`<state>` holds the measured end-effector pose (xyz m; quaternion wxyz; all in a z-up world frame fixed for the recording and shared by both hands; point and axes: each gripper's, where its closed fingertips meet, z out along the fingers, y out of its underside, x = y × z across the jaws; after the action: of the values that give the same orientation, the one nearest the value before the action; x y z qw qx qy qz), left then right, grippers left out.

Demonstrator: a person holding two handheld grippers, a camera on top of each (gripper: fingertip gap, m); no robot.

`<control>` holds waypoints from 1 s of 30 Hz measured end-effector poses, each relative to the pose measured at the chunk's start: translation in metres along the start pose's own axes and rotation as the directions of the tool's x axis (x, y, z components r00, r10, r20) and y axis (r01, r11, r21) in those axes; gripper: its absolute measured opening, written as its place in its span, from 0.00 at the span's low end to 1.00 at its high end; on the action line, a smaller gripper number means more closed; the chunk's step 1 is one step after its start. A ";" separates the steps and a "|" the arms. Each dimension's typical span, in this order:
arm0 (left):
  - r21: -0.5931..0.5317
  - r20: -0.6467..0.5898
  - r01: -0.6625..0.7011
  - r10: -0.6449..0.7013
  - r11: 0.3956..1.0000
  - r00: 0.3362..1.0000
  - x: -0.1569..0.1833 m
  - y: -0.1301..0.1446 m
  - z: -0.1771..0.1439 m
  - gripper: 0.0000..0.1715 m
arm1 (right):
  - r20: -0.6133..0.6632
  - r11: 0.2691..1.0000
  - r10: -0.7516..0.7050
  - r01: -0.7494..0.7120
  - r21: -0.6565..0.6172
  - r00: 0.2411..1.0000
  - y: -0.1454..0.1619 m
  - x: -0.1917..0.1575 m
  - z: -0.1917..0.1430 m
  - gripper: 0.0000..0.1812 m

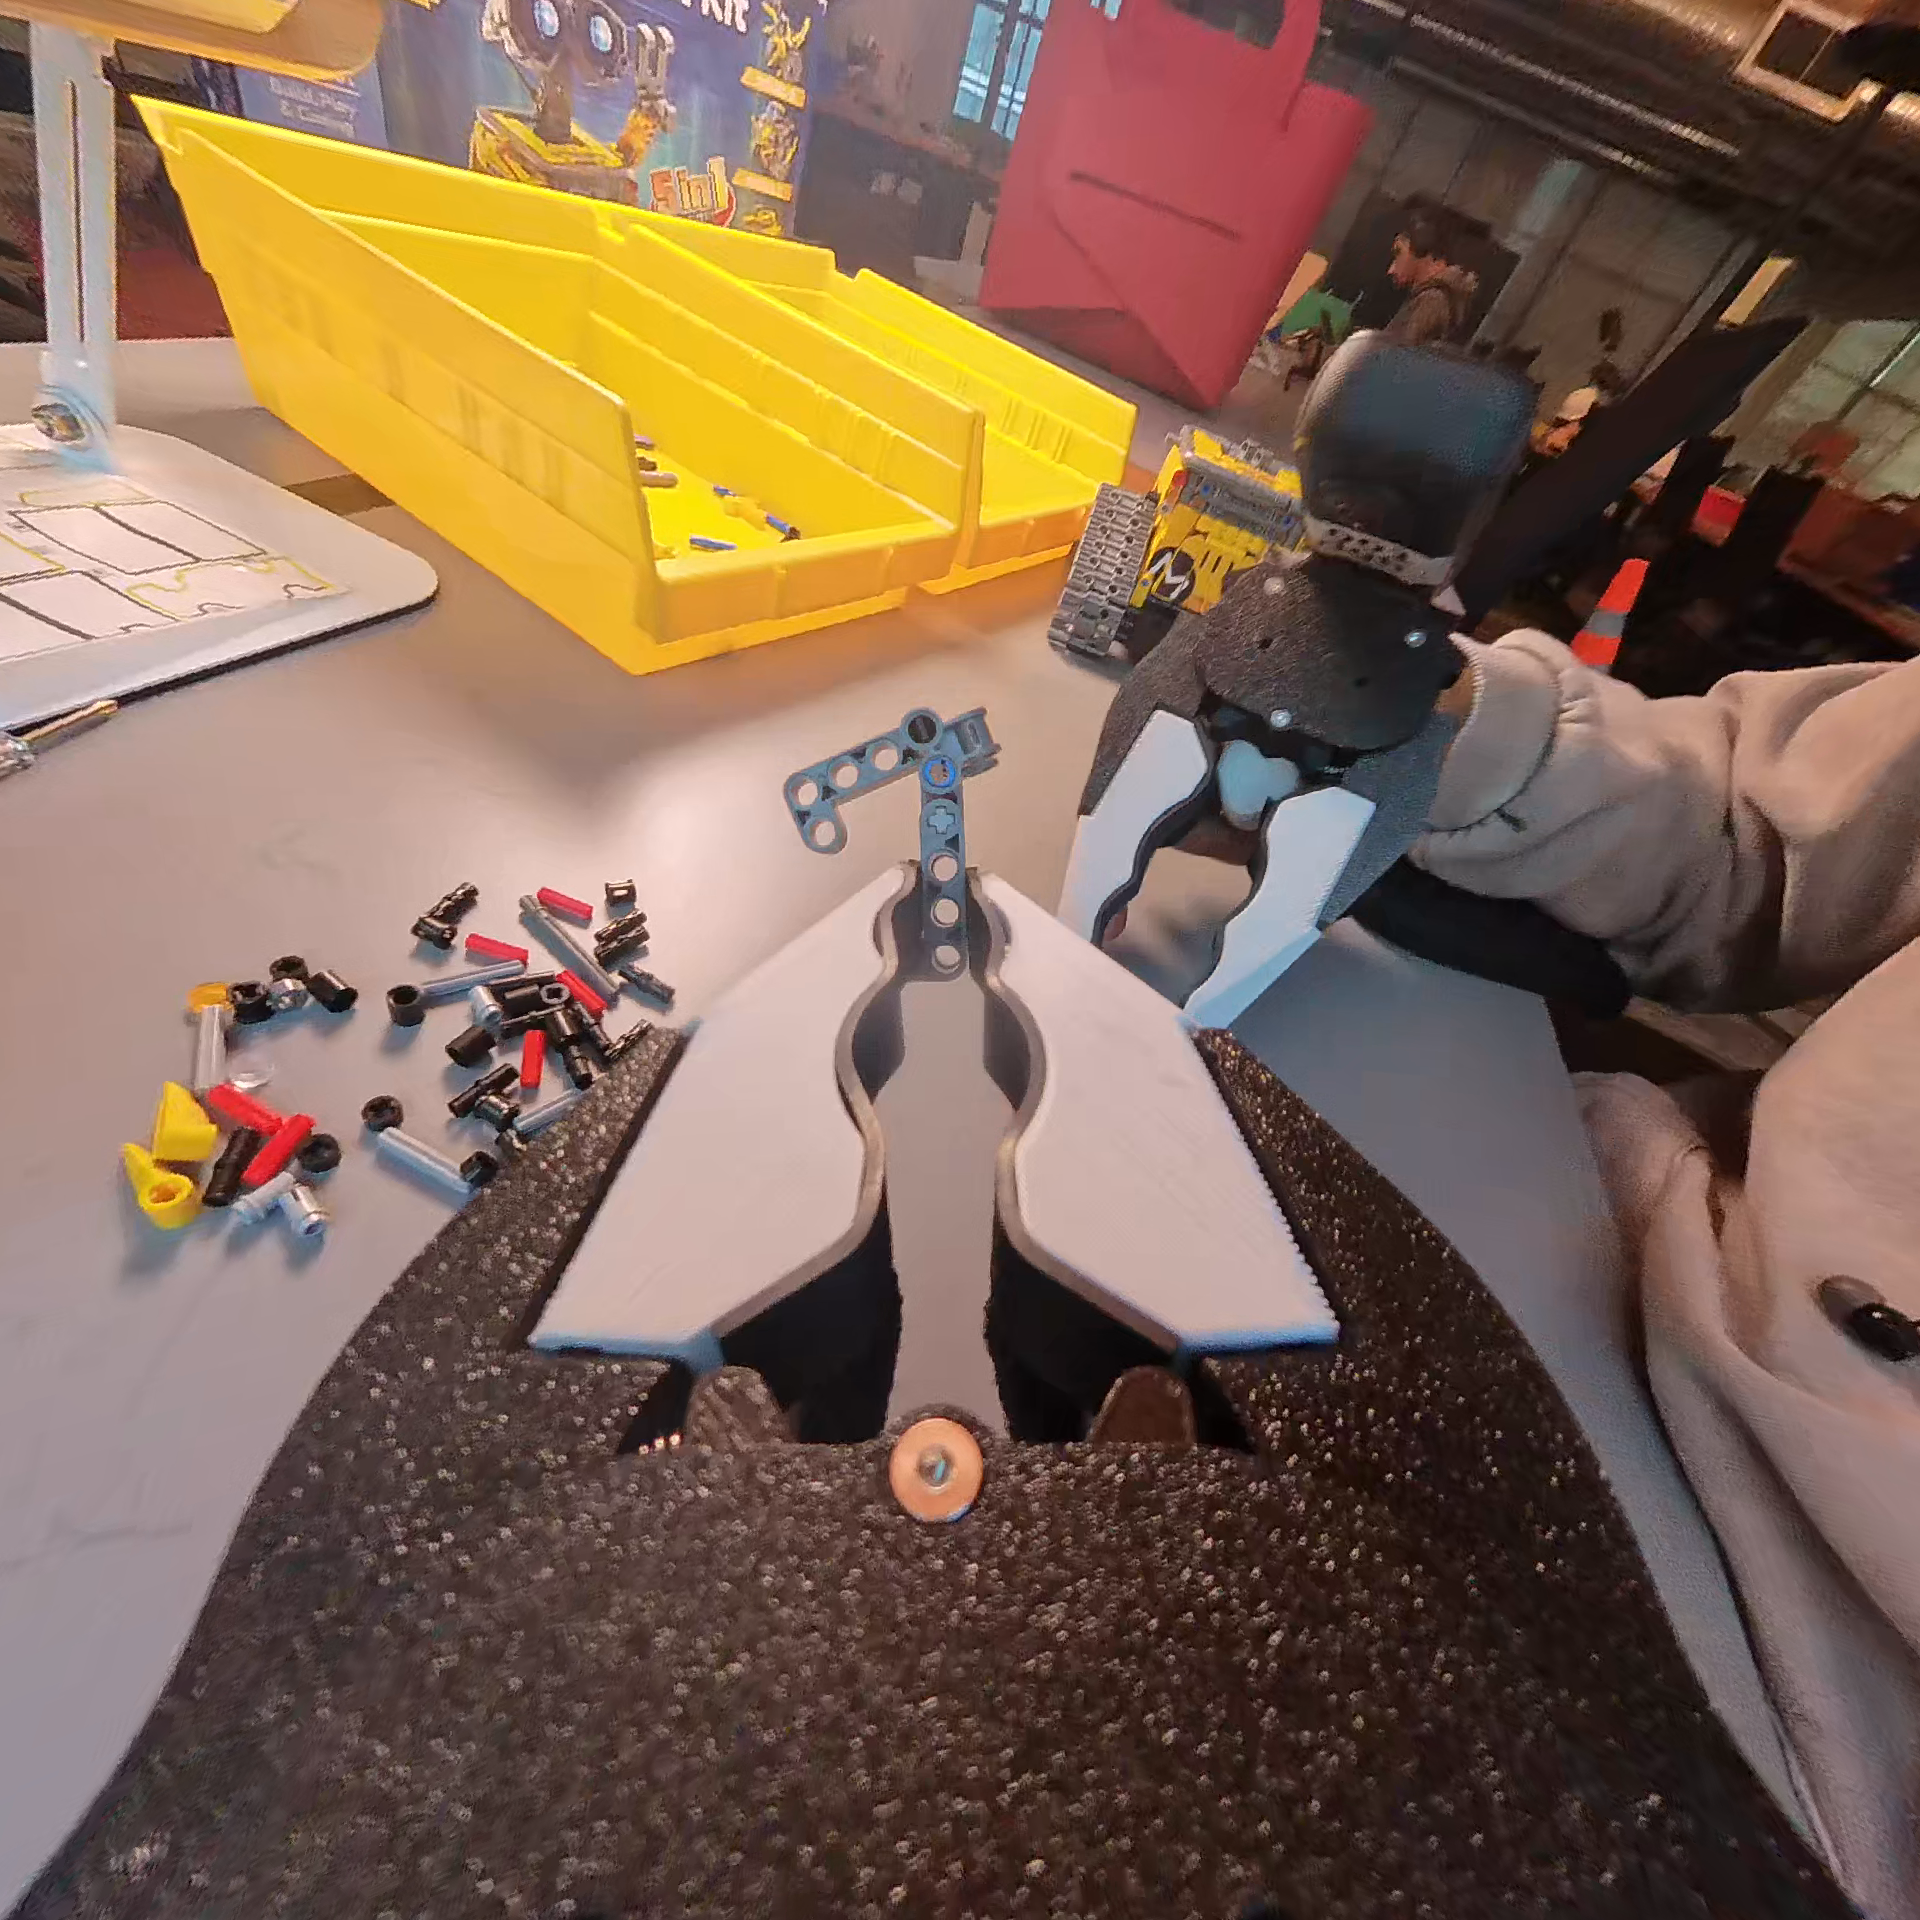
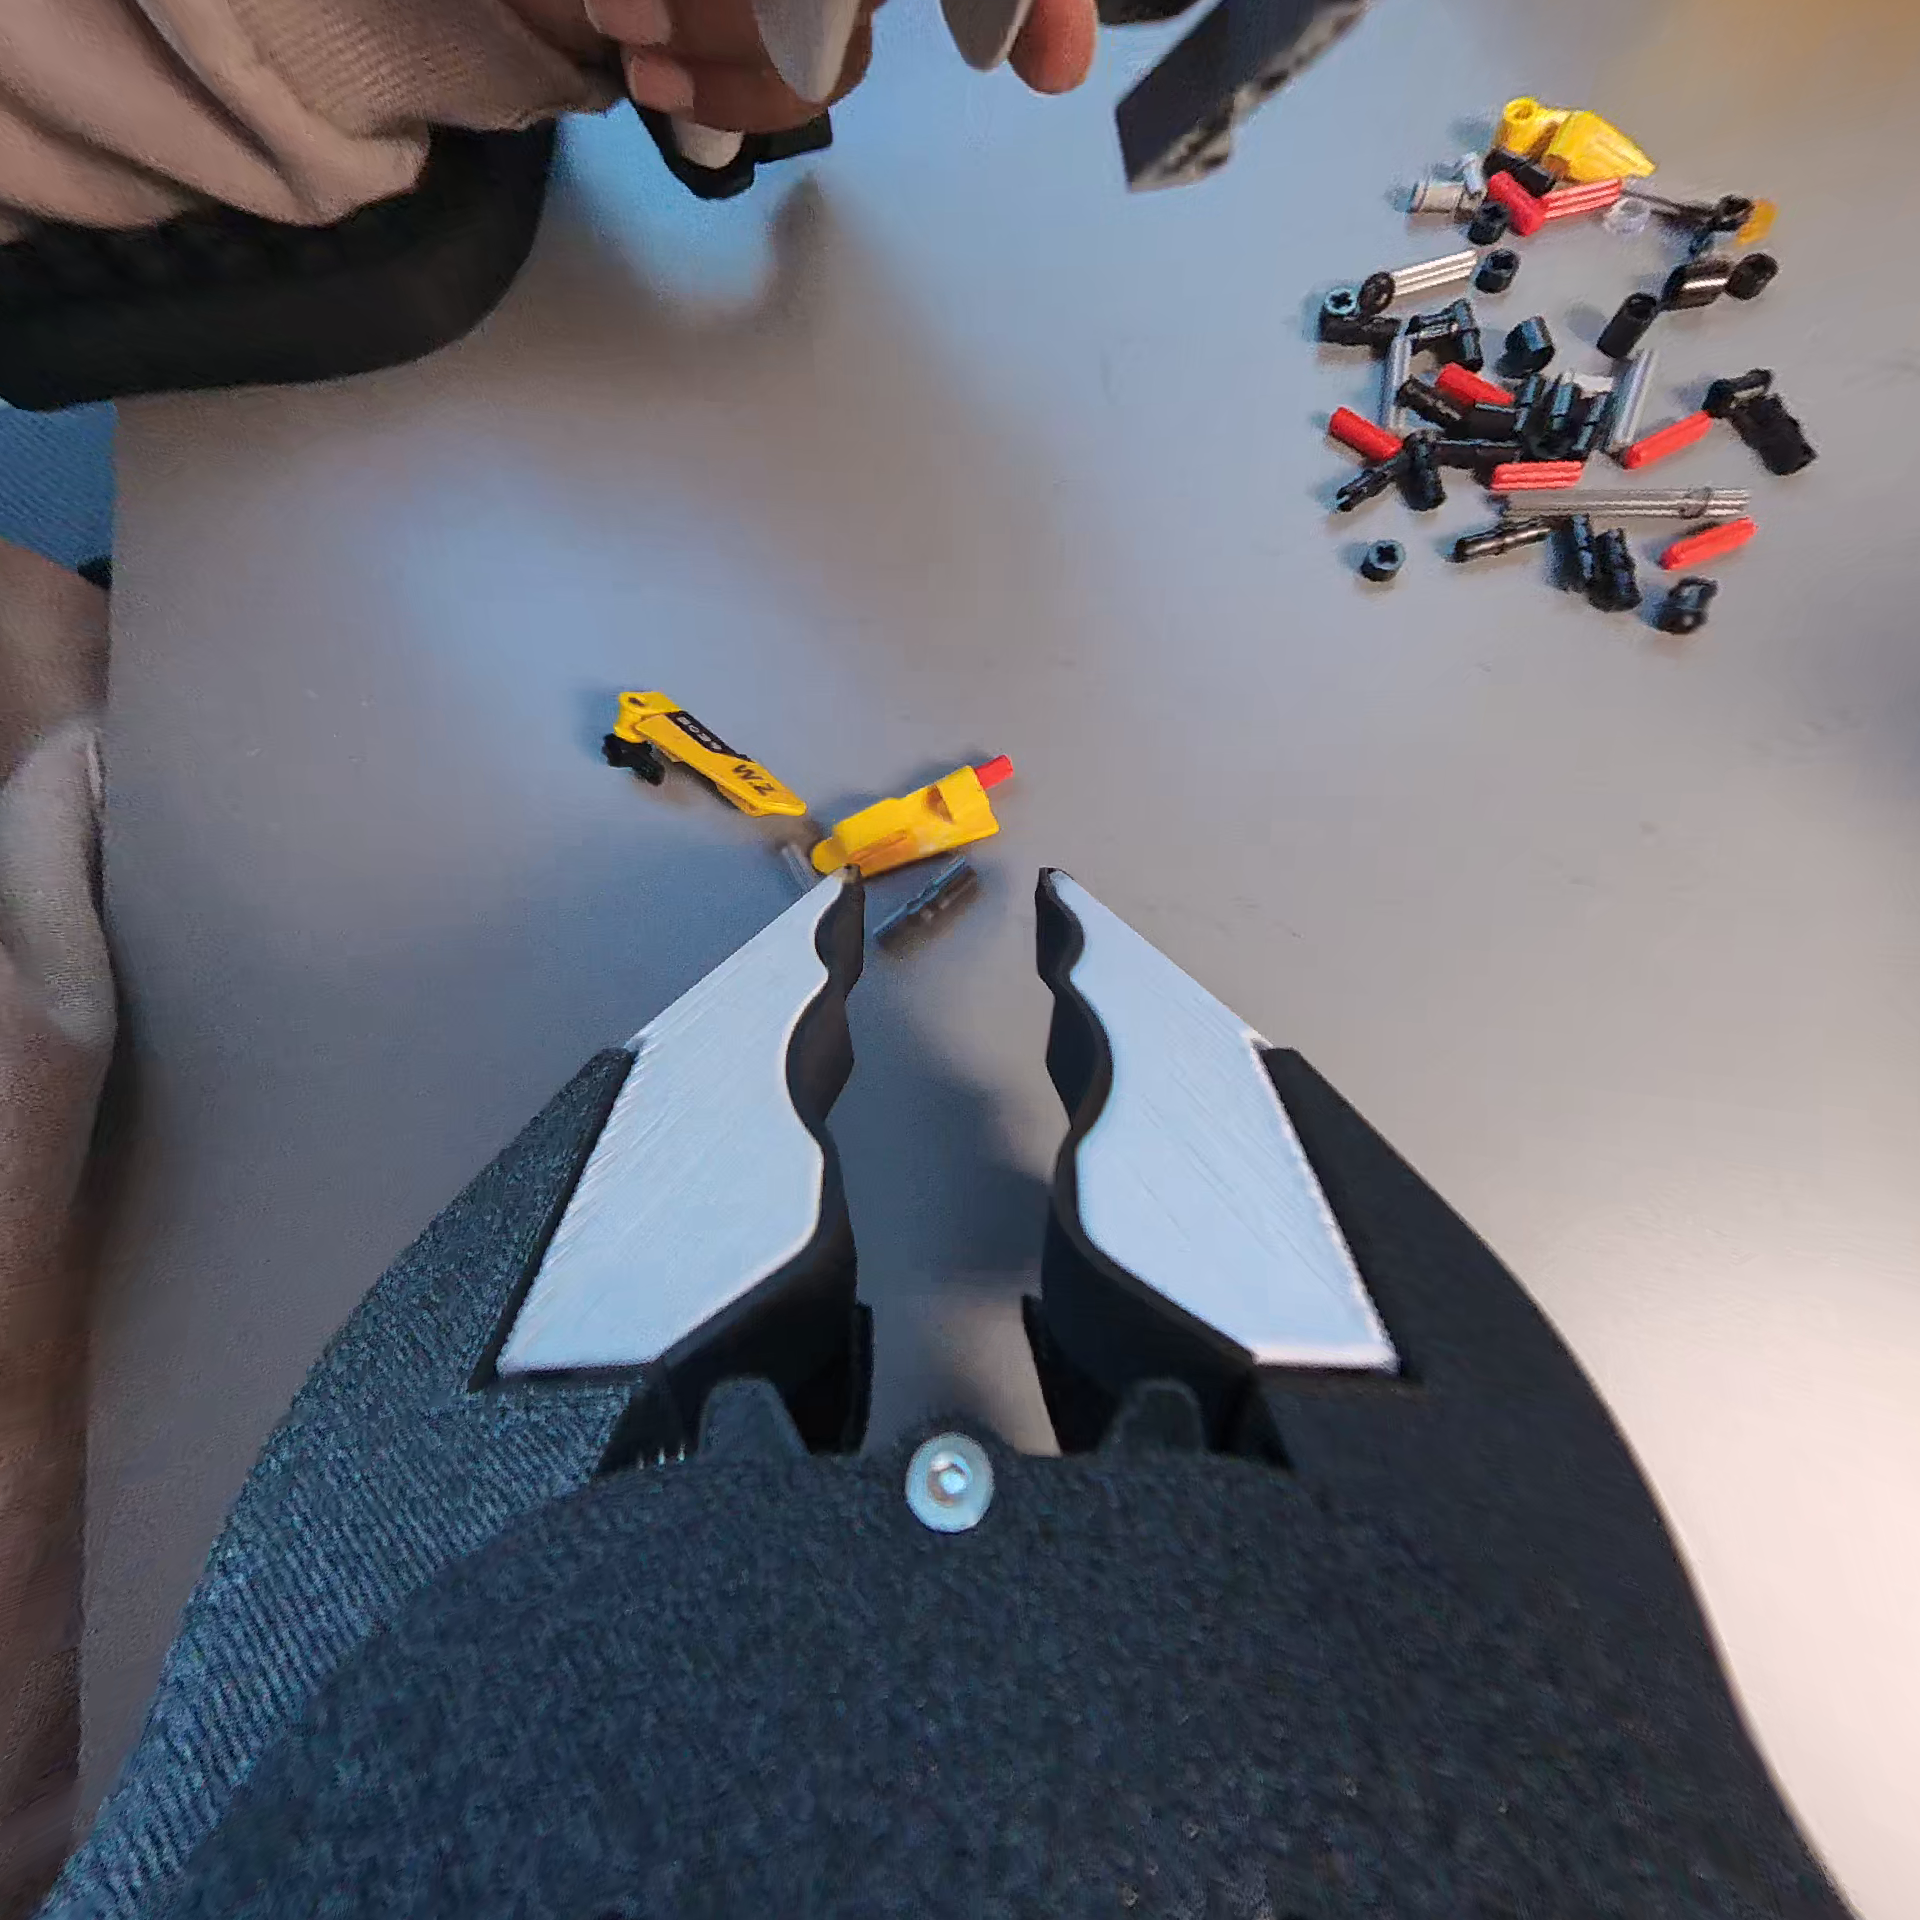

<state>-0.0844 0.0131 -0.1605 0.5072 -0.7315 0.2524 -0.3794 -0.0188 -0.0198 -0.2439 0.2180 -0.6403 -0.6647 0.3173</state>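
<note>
1. Grey beam assembly (image 1: pixel 914 810), a straight holed bar pinned to an L-shaped piece, stands up from the left gripper (image 1: pixel 940 914), whose white fingers are pinched tight on the bar's lower end above the grey table (image 1: pixel 623 748).
2. Left of that gripper lies a scatter of small parts (image 1: pixel 416 1049): black connectors, red pins, grey axles and a few yellow bits.
3. Behind them sit yellow bins (image 1: pixel 582 416), with a partly built yellow tracked vehicle (image 1: pixel 1174 551) just beside their right end and a printed sheet (image 1: pixel 135 561) off to the left.
4. Over on the right, the right gripper (image 2: pixel 948 883) points down at the table with its jaws parted and nothing between them.
5. Its left fingertip (image 2: pixel 847 899) touches or nearly touches a yellow piece with a red pin (image 2: pixel 914 821); a dark pin (image 2: pixel 925 904) lies just ahead of the gap, and a yellow stickered strip (image 2: pixel 707 753) lies beyond.
6. A beige sleeve (image 1: pixel 1642 790) reaches in from the right behind that gripper.
</note>
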 end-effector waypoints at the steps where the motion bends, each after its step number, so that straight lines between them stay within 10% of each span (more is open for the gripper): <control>1: -0.016 0.003 -0.012 0.012 1.000 1.000 0.000 0.003 0.002 0.04 | -0.021 1.000 -0.010 0.010 -0.020 1.000 0.000 -0.001 0.002 0.17; 10: -0.061 -0.006 -0.056 0.056 0.997 0.998 0.007 0.011 0.008 0.04 | -0.093 0.989 -0.102 0.092 -0.112 0.990 0.011 0.005 0.006 0.02; 14: -0.054 0.009 -0.075 0.076 0.996 0.997 0.006 0.009 0.007 0.04 | -0.314 0.996 -0.035 0.060 0.070 0.949 -0.025 0.067 -0.048 0.02; 19: -0.068 0.019 -0.078 0.080 0.995 0.997 0.004 0.013 0.009 0.04 | -0.785 0.989 0.125 -0.010 0.150 0.607 -0.037 0.228 -0.184 0.03; 24: -0.089 0.028 -0.094 0.097 0.992 0.995 0.003 0.017 0.010 0.04 | -0.927 0.992 0.111 -0.094 0.082 0.359 -0.018 0.304 -0.225 0.07; 28: -0.092 0.029 -0.112 0.115 0.989 0.993 0.004 0.017 0.010 0.04 | -0.923 0.993 0.121 -0.028 0.119 0.366 -0.026 0.294 -0.225 0.09; 30: -0.091 0.024 -0.115 0.117 0.989 0.993 0.005 0.016 0.010 0.04 | -0.844 0.987 0.085 0.071 0.144 0.530 -0.041 0.258 -0.200 0.09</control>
<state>-0.0734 0.0089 -0.1758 0.4986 -0.7431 0.3040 -0.3269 0.0688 0.2651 -0.1045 0.5621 -0.6966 -0.4454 0.0203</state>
